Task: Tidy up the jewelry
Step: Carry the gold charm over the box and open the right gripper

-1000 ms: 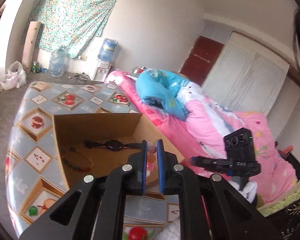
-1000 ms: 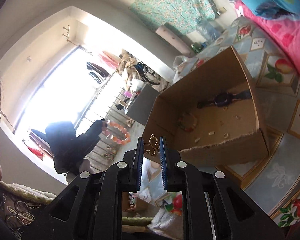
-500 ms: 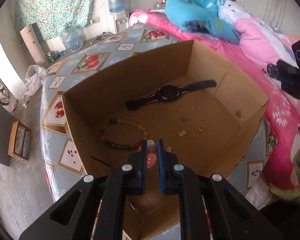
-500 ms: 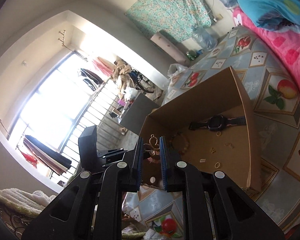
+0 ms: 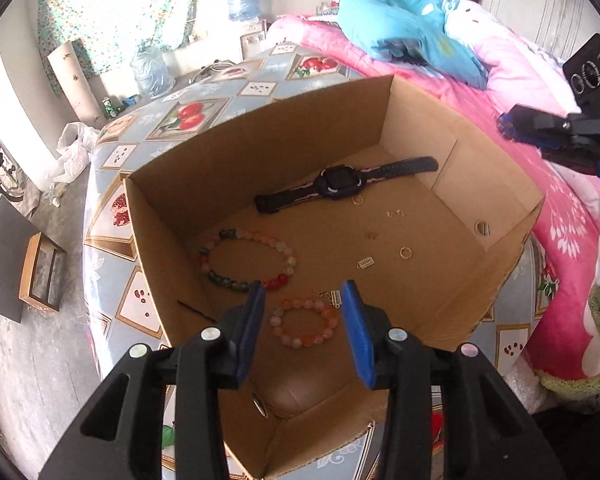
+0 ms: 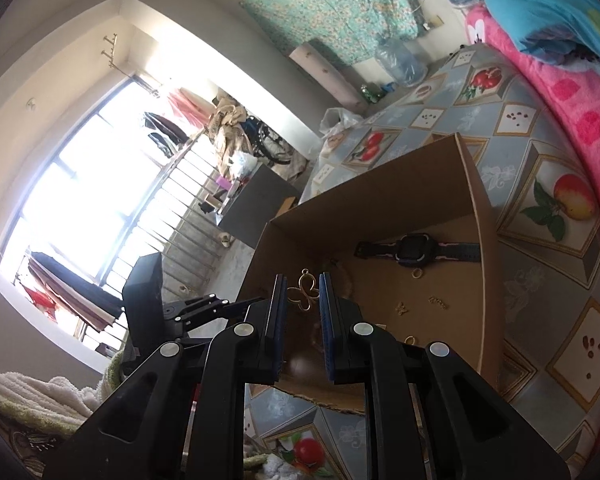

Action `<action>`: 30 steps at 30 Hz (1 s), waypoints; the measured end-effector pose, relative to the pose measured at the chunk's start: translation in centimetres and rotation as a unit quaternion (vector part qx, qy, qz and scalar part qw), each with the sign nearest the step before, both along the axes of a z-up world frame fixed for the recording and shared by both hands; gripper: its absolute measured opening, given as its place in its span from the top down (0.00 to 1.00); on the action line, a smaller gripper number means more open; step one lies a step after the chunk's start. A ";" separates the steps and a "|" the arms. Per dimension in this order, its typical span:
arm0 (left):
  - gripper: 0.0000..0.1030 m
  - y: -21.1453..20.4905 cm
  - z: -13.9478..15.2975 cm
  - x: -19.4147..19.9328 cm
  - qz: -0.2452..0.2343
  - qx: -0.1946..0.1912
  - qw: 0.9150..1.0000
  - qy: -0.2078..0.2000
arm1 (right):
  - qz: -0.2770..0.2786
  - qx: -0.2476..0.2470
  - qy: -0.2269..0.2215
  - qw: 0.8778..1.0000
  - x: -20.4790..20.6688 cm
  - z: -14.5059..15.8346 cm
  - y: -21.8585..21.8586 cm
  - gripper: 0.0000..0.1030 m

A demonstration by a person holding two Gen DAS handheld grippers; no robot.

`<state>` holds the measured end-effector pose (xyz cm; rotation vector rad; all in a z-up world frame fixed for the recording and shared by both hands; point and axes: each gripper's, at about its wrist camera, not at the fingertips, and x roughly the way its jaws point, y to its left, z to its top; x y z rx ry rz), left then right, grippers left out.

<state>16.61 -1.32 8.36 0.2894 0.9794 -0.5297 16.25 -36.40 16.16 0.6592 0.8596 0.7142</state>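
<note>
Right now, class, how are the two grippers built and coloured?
The left gripper and the right gripper look alike: black plastic linkage arms with round silver rivets, ending in two flat blue pads. The left gripper, seen from the right wrist, carries a black boxy camera mount.

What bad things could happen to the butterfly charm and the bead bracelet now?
The gold butterfly charm is pinched only at its edges by the right hand-held gripper, so it might slip and fall outside the cardboard box. The left hand-held gripper is opening just above the small orange bracelet lying on the box floor; a careless move could bump it into the bigger bracelet.
</note>
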 end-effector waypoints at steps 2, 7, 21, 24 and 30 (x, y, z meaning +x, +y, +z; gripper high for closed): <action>0.55 0.8 0.8 -0.3 0.018 -0.028 0.999 -0.014 | 0.030 -0.029 0.018 0.999 2.1 -0.1 1.6 0.86; 0.47 3.1 2.2 -1.4 0.061 -0.080 0.994 -0.038 | 0.118 -0.128 0.073 0.982 8.1 -1.6 7.3 0.86; 0.37 8.2 2.5 -3.7 0.146 -0.166 0.973 -0.059 | 0.218 -0.361 0.164 0.892 14.4 -8.4 17.1 0.86; 0.36 8.6 2.3 -3.9 0.149 -0.171 0.972 -0.057 | 0.209 -0.371 0.167 0.889 14.5 -8.8 17.0 0.85; 0.36 9.3 2.0 -4.0 0.156 -0.180 0.970 -0.055 | 0.183 -0.342 0.165 0.907 13.9 -7.2 15.5 0.82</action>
